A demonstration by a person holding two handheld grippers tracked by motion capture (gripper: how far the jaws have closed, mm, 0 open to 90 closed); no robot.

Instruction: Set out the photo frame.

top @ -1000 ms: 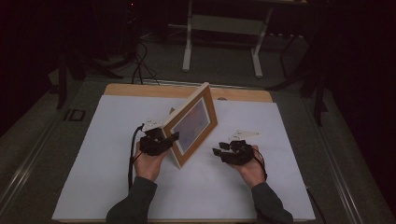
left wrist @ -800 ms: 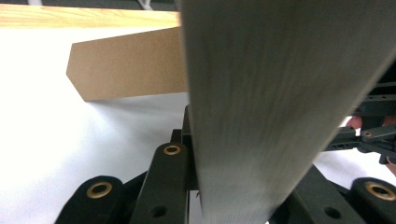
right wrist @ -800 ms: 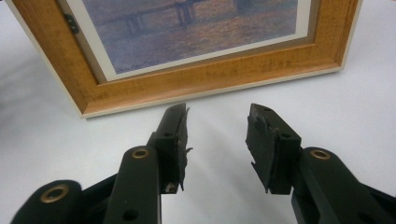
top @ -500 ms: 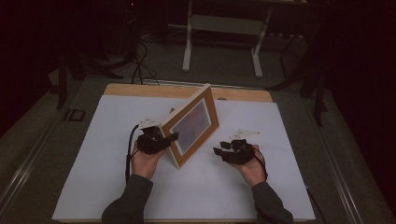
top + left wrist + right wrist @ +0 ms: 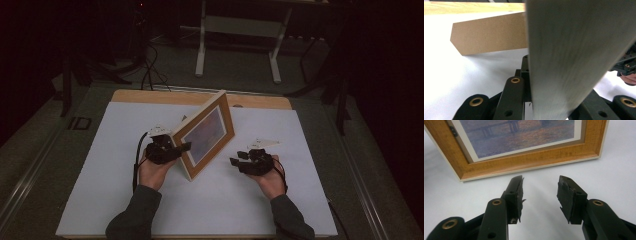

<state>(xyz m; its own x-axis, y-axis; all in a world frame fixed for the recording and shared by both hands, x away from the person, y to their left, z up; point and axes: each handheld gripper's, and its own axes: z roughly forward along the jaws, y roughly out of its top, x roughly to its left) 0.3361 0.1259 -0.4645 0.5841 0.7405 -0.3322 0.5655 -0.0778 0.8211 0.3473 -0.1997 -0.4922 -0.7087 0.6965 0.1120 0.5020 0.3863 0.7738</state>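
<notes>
A wooden picture frame (image 5: 205, 134) with a bluish print stands tilted on the white table sheet (image 5: 100, 170). My left gripper (image 5: 180, 148) is shut on the frame's near left edge. In the left gripper view that edge (image 5: 564, 57) runs up between the jaws, and the frame's brown cardboard back stand (image 5: 489, 32) rests on the sheet behind it. My right gripper (image 5: 239, 160) sits low on the table to the right of the frame, open and apart from it. In the right gripper view its jaws (image 5: 539, 192) hold nothing, and the frame's lower corner (image 5: 524, 162) lies just ahead.
The sheet covers a wooden tabletop whose far edge (image 5: 150, 96) shows. Beyond the table, a white metal stand (image 5: 237, 45) and cables (image 5: 147, 65) are on the dark floor. The other hand's gripper (image 5: 626, 67) shows at the right of the left gripper view.
</notes>
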